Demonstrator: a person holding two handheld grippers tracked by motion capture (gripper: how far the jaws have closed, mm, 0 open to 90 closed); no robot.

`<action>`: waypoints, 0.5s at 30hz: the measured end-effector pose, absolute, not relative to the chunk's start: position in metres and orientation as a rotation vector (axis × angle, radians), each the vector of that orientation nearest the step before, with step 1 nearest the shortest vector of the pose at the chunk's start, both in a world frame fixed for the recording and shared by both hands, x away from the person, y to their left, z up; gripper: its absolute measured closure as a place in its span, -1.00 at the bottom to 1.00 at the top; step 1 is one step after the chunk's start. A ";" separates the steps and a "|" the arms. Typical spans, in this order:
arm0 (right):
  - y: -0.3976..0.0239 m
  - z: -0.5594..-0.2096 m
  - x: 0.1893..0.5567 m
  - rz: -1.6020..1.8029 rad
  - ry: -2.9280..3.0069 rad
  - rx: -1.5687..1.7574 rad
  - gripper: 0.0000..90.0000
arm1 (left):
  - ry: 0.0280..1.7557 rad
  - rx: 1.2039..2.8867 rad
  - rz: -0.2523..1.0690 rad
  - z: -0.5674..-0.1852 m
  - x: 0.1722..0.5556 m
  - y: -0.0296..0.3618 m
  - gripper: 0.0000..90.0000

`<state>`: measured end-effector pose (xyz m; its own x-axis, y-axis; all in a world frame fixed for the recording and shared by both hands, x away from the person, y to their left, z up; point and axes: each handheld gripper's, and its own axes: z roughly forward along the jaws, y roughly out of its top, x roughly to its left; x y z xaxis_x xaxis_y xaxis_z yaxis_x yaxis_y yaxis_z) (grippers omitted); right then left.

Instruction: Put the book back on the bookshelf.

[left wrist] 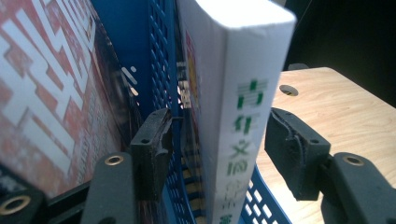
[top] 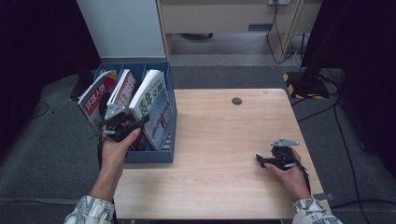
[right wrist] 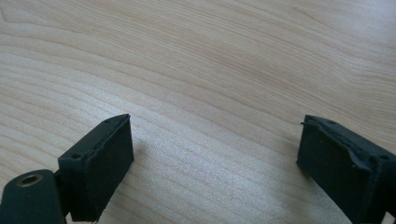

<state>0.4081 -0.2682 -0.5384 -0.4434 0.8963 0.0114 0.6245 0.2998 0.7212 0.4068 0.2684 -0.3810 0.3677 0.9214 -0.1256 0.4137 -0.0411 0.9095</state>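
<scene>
Nearest to the person's side of the table (top: 219,140), the right hand (top: 292,175) rests on the bare wood with its right gripper (top: 262,161) lying low and pointing toward the middle of the table. In the right gripper view its two black pads (right wrist: 100,170) stand spread wide with only wood grain between them; nothing is held there.

A little farther in, on the left, the left hand (top: 114,151) holds the left gripper (top: 135,123) up against the blue file rack (top: 161,154), which sits at the table's left edge. The left gripper view looks along the jaws: they are parted on either side of the white magazine (left wrist: 243,107) with green characters down its spine. The left pad (left wrist: 154,154) sits just beside the rack's blue perforated divider (left wrist: 161,70), on the far side of it from the magazine, and the right pad (left wrist: 292,149) stands clear of the spine with a gap of table showing. So the magazine is between the jaws but not pinched; the pads do not press on it.

That magazine stands tilted in the rack's right compartment. In the middle compartment leans a red-and-white magazine (top: 122,88), and in the left one another red-covered magazine (top: 95,95).

Beyond, a small dark round cap (top: 236,101) sits in the tabletop near the far edge.
</scene>
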 end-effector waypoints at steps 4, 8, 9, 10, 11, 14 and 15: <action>-0.268 -0.538 0.408 0.937 2.179 1.360 -0.76 | 1.212 1.655 0.639 -0.384 0.404 0.269 -0.08; -0.268 -0.538 0.408 0.938 2.179 1.360 -0.76 | 1.213 1.667 0.642 -0.385 0.402 0.271 -0.09; -0.268 -0.538 0.408 0.938 2.179 1.360 -0.76 | 1.211 1.671 0.642 -0.385 0.402 0.271 -0.09; -0.268 -0.538 0.408 0.938 2.179 1.360 -0.76 | 1.208 1.682 0.644 -0.386 0.401 0.270 -0.09; -0.268 -0.538 0.408 0.938 2.179 1.360 -0.76 | 1.204 1.714 0.661 -0.387 0.400 0.269 -0.10; -0.268 -0.538 0.408 0.938 2.179 1.360 -0.76 | 1.196 1.736 0.671 -0.389 0.398 0.268 -0.10; -0.268 -0.538 0.408 0.938 2.179 1.360 -0.76 | 1.191 1.749 0.674 -0.390 0.397 0.268 -0.11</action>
